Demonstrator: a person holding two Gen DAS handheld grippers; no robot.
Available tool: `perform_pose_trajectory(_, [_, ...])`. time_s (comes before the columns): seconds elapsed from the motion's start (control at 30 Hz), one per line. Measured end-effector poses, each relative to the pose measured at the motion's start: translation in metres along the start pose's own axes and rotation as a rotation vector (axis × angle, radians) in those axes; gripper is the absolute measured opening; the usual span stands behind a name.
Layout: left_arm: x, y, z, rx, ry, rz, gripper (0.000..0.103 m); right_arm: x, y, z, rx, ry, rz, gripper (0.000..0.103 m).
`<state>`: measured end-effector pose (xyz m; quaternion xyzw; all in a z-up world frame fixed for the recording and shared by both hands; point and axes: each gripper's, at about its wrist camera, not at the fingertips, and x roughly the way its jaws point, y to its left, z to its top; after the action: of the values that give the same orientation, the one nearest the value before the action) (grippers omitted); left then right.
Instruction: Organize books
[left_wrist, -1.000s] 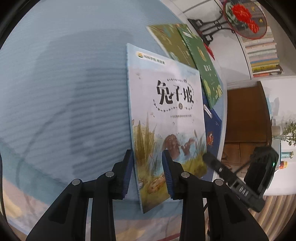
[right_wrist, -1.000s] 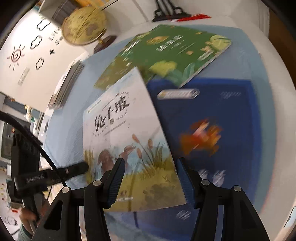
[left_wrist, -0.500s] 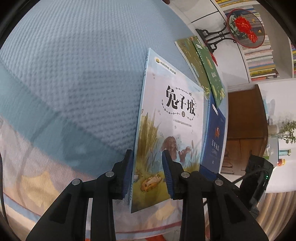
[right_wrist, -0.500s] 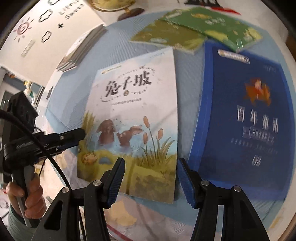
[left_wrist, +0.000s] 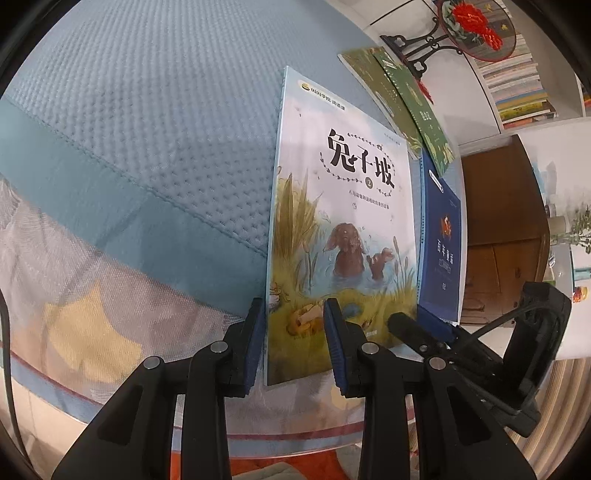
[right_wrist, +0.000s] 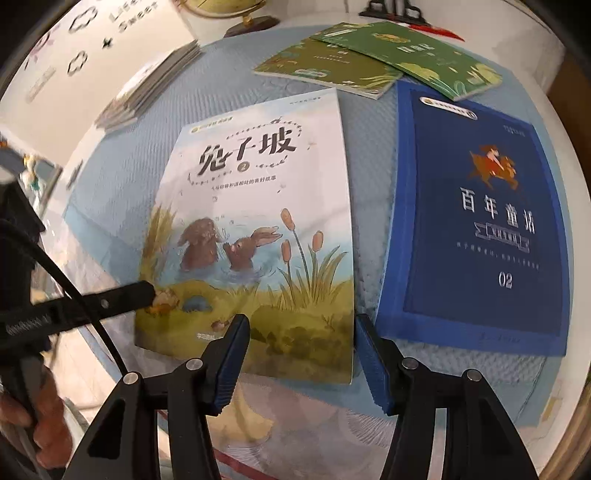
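Right now I'm mid-step on the rabbit book (right_wrist: 255, 229): it lies flat on the blue-clothed surface (left_wrist: 140, 122), just left of the dark blue book (right_wrist: 480, 221), with two green books (right_wrist: 369, 62) beyond. My left gripper (left_wrist: 293, 343) is spread, straddling the book's left edge near the bottom corner, not clamping as far as I can tell. My right gripper (right_wrist: 299, 358) is spread over the bottom right corner. The book's long axis runs away from me, title at the far end. Next I'd guess: pinch that edge cleanly and carry it to the stack (right_wrist: 147, 85).
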<state>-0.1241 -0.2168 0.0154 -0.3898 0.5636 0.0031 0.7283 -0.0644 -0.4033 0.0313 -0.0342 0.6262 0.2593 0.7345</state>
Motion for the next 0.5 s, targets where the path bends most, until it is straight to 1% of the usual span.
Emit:
perform_pose_trajectory(0.07, [-0.004,-0.003,0.000,0.019,-0.008,-0.001,0.029,-0.006,-0.008,-0.003,0.019,-0.005,0.018,0.056])
perform_pose_trajectory(0.1, [-0.009,-0.006,0.000,0.037,-0.019,-0.017,0.029,-0.007,-0.011,-0.004,0.022,-0.005,0.020,0.056])
perform_pose_trajectory(0.13, [-0.015,-0.010,-0.002,0.052,-0.037,-0.046,0.029,-0.007,-0.013,-0.006,0.029,-0.008,0.022,0.056])
perform_pose_trajectory(0.17, [-0.025,-0.014,-0.002,0.072,-0.064,-0.105,0.029,-0.007,-0.014,-0.007,0.037,-0.011,0.025,0.056])
perform_pose_trajectory(0.23, [-0.037,-0.020,-0.001,0.092,-0.082,-0.200,0.029,-0.008,-0.018,-0.010,0.053,-0.019,0.035,0.057])
perform_pose_trajectory(0.27, [-0.042,-0.024,-0.001,0.104,-0.086,-0.236,0.029,-0.010,-0.019,-0.011,0.062,-0.021,0.041,0.056])
perform_pose_trajectory(0.3, [-0.044,-0.028,0.001,0.127,-0.088,-0.249,0.029,-0.010,-0.024,-0.012,0.068,-0.023,0.046,0.056])
perform_pose_trajectory(0.33, [-0.044,-0.031,0.001,0.142,-0.091,-0.246,0.029,-0.008,-0.022,-0.013,0.076,-0.026,0.050,0.056])
perform_pose_trajectory(0.4, [-0.040,-0.037,0.001,0.172,-0.104,-0.200,0.029,-0.009,-0.025,-0.016,0.099,-0.035,0.065,0.056])
perform_pose_trajectory(0.43, [-0.037,-0.037,0.001,0.173,-0.117,-0.175,0.028,-0.010,-0.023,-0.016,0.109,-0.039,0.069,0.056])
perform_pose_trajectory(0.5, [-0.029,-0.034,0.001,0.151,-0.122,-0.156,0.026,-0.013,-0.026,-0.019,0.126,-0.042,0.078,0.056])
